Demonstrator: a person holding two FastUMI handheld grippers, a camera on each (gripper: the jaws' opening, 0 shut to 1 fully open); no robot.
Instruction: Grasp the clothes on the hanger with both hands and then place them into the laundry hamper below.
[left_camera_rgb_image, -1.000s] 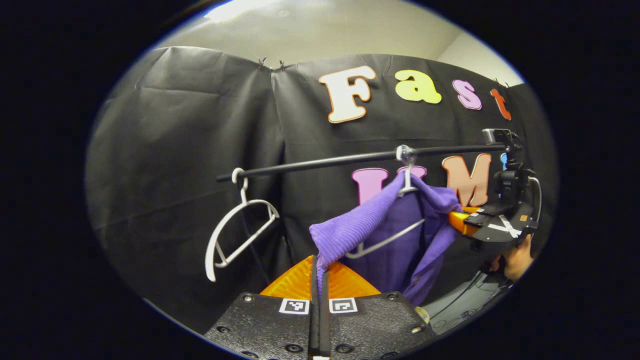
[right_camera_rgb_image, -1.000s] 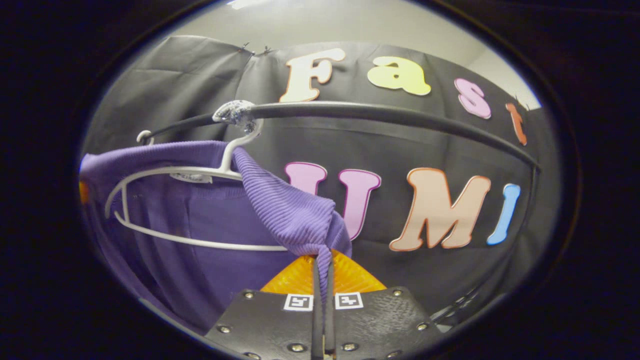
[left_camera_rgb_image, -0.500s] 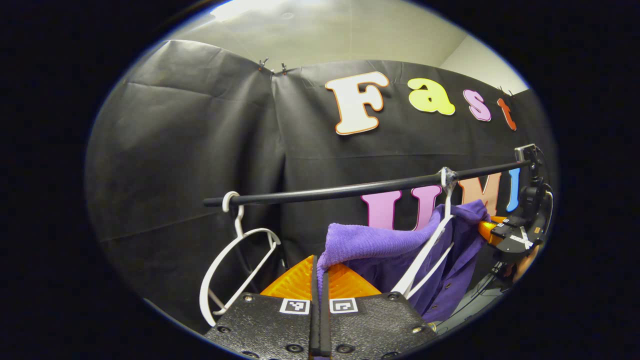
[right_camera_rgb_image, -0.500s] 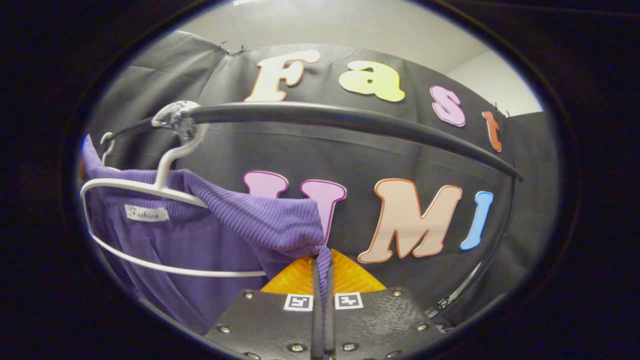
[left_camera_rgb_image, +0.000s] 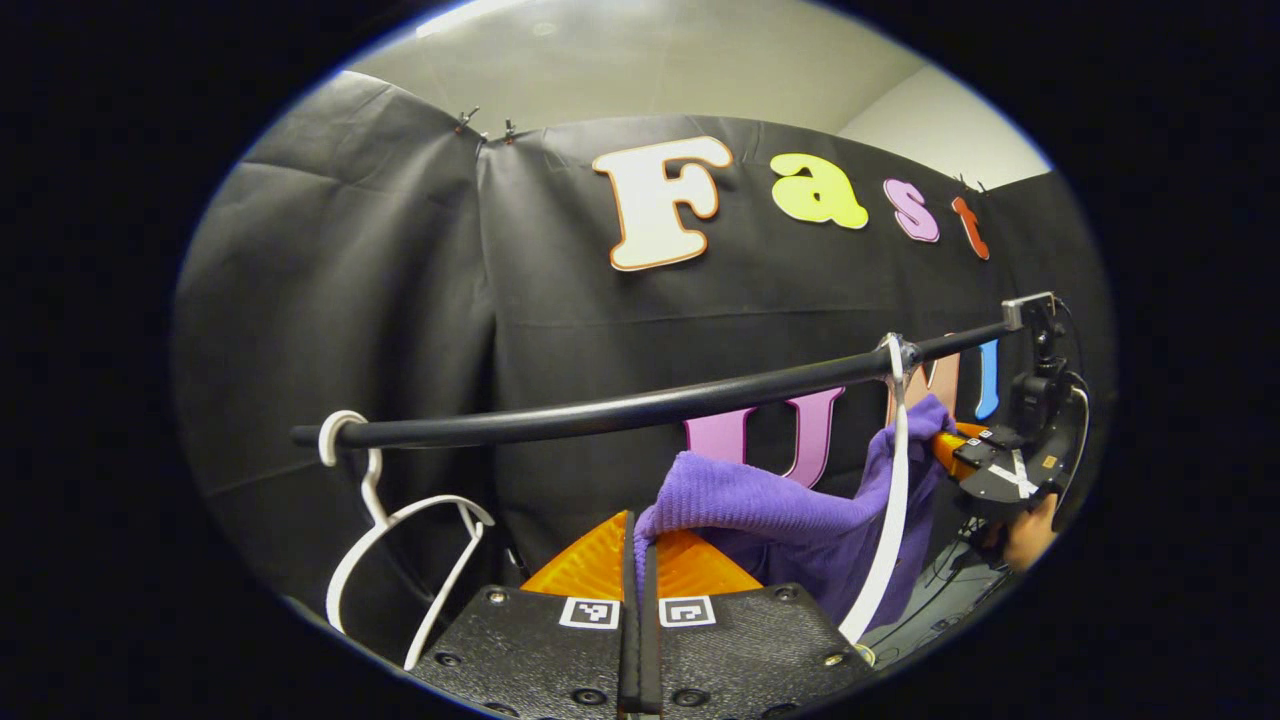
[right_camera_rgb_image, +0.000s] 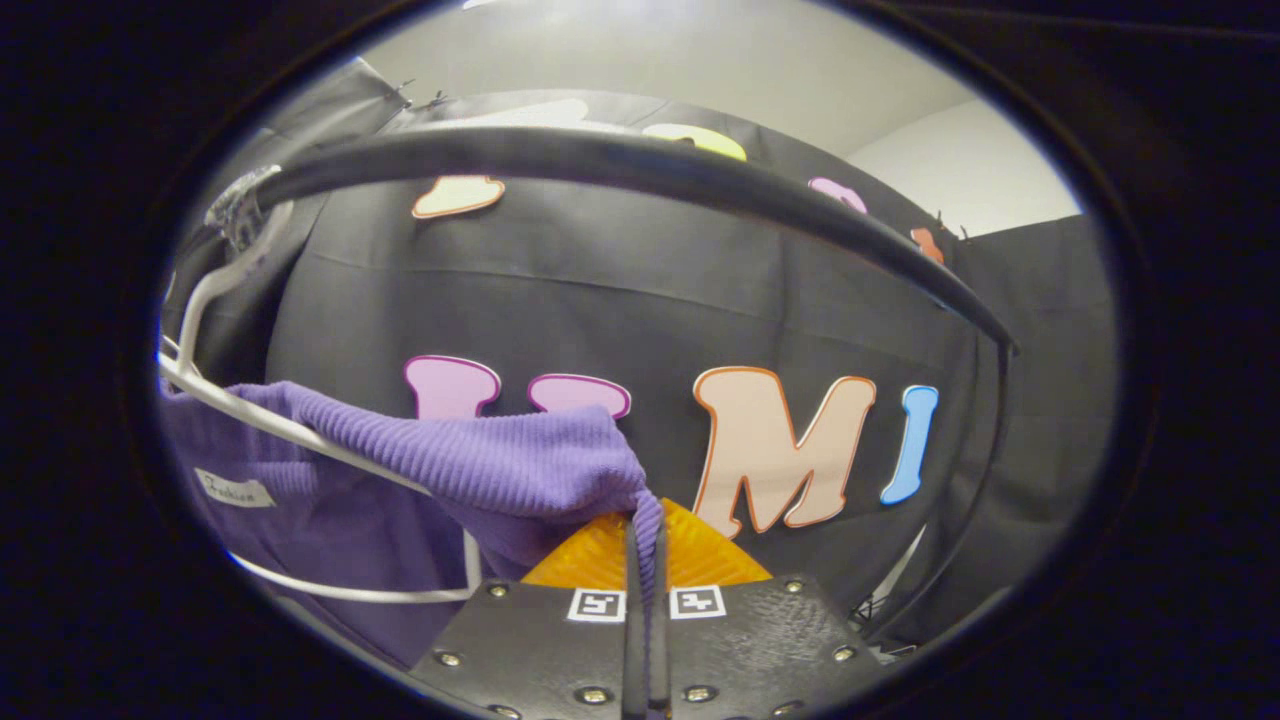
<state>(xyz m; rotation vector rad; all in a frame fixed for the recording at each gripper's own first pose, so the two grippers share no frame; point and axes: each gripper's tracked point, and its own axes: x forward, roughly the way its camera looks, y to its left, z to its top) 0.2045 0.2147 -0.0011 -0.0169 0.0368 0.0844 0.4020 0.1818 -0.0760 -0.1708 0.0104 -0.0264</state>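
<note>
Purple top (left_camera_rgb_image: 770, 505) coming off its hanger (left_camera_rgb_image: 885, 520).
Both claws, left (left_camera_rgb_image: 637, 560) and right (right_camera_rgb_image: 645, 545), are pinching its shoulders; hanger is tilting steeper than before, fabric sliding free toward the unseen hamper.

Sweater (left_camera_rgb_image: 760, 505) (right_camera_rgb_image: 480, 465): purple ribbed knit, matt, soft; small white sewn label (right_camera_rgb_image: 233, 489) at lower left of right gripper view. Hanger (left_camera_rgb_image: 888, 500) (right_camera_rgb_image: 300, 440): smooth white plastic, slight sheen. Spare hanger (left_camera_rgb_image: 395, 545), lower left: same plastic. Rail (left_camera_rgb_image: 620, 410) (right_camera_rgb_image: 620, 165): smooth black, semi-gloss. Wall (left_camera_rgb_image: 380, 290): matt black cloth, creased.
</note>
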